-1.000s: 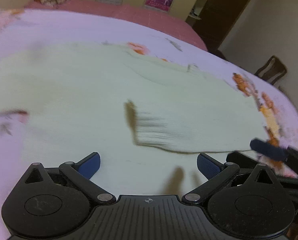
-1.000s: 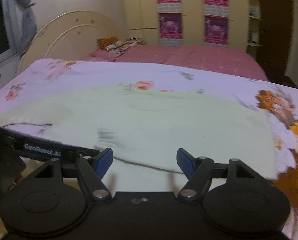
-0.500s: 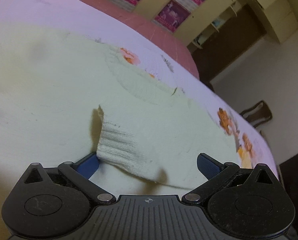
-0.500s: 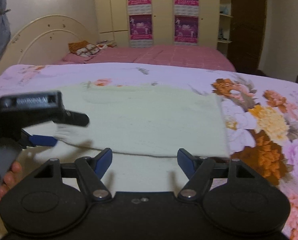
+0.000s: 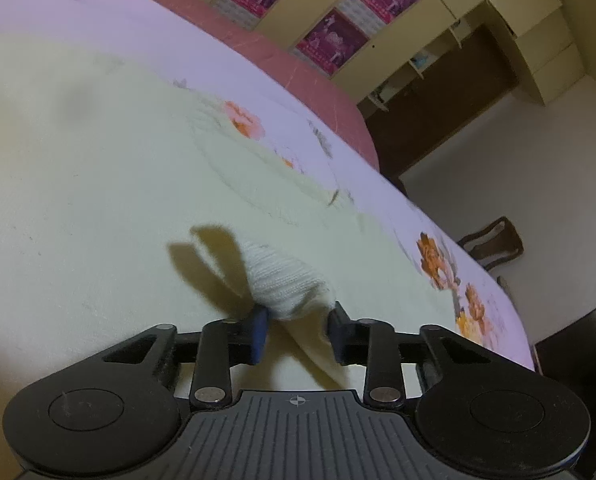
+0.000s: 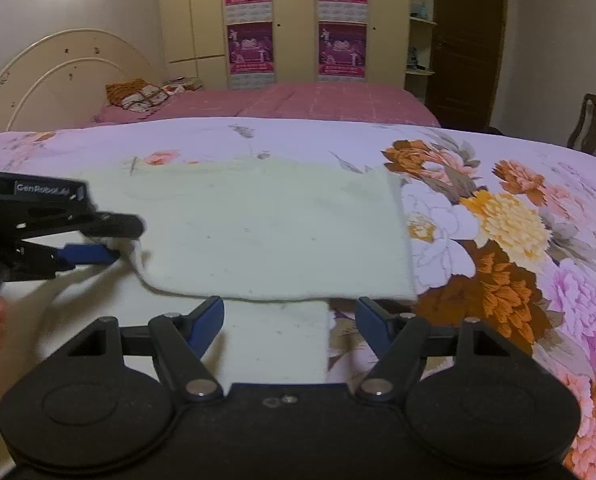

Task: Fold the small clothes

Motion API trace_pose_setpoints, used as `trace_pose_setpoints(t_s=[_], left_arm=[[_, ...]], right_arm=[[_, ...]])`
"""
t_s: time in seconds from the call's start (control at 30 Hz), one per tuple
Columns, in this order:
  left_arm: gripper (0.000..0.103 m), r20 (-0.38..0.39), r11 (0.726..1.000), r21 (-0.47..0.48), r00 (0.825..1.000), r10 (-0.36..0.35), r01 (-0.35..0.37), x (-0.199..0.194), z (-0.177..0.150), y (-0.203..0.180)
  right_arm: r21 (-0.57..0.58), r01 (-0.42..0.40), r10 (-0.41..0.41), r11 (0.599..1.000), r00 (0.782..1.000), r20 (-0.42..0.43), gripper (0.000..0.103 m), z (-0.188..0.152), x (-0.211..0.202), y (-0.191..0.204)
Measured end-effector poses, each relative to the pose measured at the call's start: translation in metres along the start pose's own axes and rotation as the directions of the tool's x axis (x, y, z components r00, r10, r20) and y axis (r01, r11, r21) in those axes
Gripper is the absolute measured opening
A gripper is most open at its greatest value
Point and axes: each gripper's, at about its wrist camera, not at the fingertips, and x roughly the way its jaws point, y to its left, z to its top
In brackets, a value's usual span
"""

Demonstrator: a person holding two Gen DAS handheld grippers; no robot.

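Cream wardrobes (image 6: 294, 20) carrying magenta posters (image 6: 341, 50) line the far wall, beside a dark door (image 6: 467, 36); a pink-covered bed (image 6: 298, 102) with arched headboard (image 6: 66, 76) stands before them, a wooden chair (image 6: 593, 124) rightward

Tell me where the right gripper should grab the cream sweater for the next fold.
Probably the sweater's near hem corner, from the near side, jaws low. That edge lies flat and free just ahead of the right gripper; the left gripper is closing on the cuff.

left wrist: low, close over sweater (image 5: 98, 184) | right wrist: faces headboard (image 6: 66, 68) | shared: sweater
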Motion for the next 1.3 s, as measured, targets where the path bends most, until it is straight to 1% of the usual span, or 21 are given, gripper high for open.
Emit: trace_pose_setpoints(t_s=[0.07,0.3,0.37,0.5,0.57,0.67,0.73,0.83,0.87,0.9,0.97,1.03,1.07,1.13,1.2,1.23,1.27,1.3], left_arm=[[0.019,0.015,1.0,0.028,1.0,-0.002,0.001,-0.006,0.002,0.0],[0.016,0.043,0.998,0.068,0.999,0.003,-0.006,-0.023,0.013,0.006],[0.013,0.055,0.996,0.092,0.998,0.008,-0.013,-0.028,0.015,0.008],[0.013,0.112,0.991,0.124,0.993,0.028,-0.042,-0.046,0.029,0.014],[0.013,0.138,0.984,0.165,0.989,0.048,-0.071,-0.052,0.038,0.017],[0.013,0.157,0.976,0.2,0.986,0.057,-0.088,-0.058,0.047,0.021],[0.013,0.159,0.968,0.23,0.985,0.063,-0.099,-0.059,0.049,0.024],[0.013,0.165,0.964,0.235,0.983,0.083,-0.121,-0.059,0.051,0.034],[0.013,0.172,0.965,0.229,0.981,0.09,-0.129,-0.06,0.052,0.037],[0.013,0.182,0.965,0.225,0.979,0.096,-0.137,-0.06,0.052,0.04],[0.013,0.199,0.965,0.213,0.974,0.111,-0.154,-0.06,0.054,0.045],[0.013,0.201,0.964,0.207,0.972,0.122,-0.164,-0.058,0.055,0.05],[0.013,0.203,0.961,0.214,0.971,0.129,-0.173,-0.057,0.055,0.052],[0.013,0.201,0.947,0.243,0.966,0.162,-0.21,-0.051,0.052,0.054],[0.013,0.172,0.937,0.256,0.965,0.199,-0.238,-0.042,0.048,0.059],[0.014,0.167,0.935,0.258,0.965,0.204,-0.243,-0.04,0.046,0.061],[0.022,0.165,0.932,0.263,0.964,0.21,-0.248,-0.04,0.044,0.063],[0.037,0.17,0.926,0.272,0.96,0.222,-0.263,-0.042,0.042,0.064]], right_arm=[[0.007,0.008,-0.008,1.0,1.0,-0.004,0.074,0.0,0.002,-0.003],[0.023,0.018,-0.018,1.0,1.0,-0.021,0.075,-0.001,0.011,-0.008],[0.019,0.023,-0.023,1.0,0.999,-0.023,0.076,-0.002,0.012,-0.007],[0.01,0.049,-0.049,0.999,0.998,-0.026,0.077,-0.001,0.016,-0.007],[0.014,0.064,-0.063,0.998,0.998,-0.025,0.079,0.0,0.019,-0.01],[0.032,0.082,-0.08,0.996,0.996,-0.043,0.079,0.004,0.031,-0.013],[0.052,0.074,-0.072,0.996,0.997,-0.042,0.078,0.007,0.036,-0.015],[0.057,0.053,-0.05,0.997,0.998,-0.045,0.066,0.012,0.046,-0.014],[0.054,0.05,-0.047,0.997,0.998,-0.045,0.06,0.014,0.049,-0.013],[0.05,0.048,-0.045,0.998,0.998,-0.046,0.056,0.015,0.053,-0.012],[0.053,0.044,-0.042,0.998,0.998,-0.037,0.043,0.018,0.056,-0.013],[0.062,0.039,-0.037,0.997,0.999,-0.035,0.037,0.02,0.056,-0.015],[0.067,0.029,-0.027,0.997,0.999,-0.031,0.03,0.021,0.055,-0.015],[0.079,0.012,-0.009,0.997,0.999,-0.033,0.018,0.021,0.055,-0.017],[0.114,0.028,-0.025,0.993,0.999,-0.029,0.013,0.018,0.053,-0.022],[0.133,0.047,-0.043,0.99,0.999,-0.031,0.01,0.017,0.052,-0.024],[0.154,0.059,-0.055,0.986,0.998,-0.033,0.01,0.015,0.051,-0.028],[0.166,0.071,-0.064,0.984,0.997,-0.043,0.01,0.014,0.051,-0.031]])
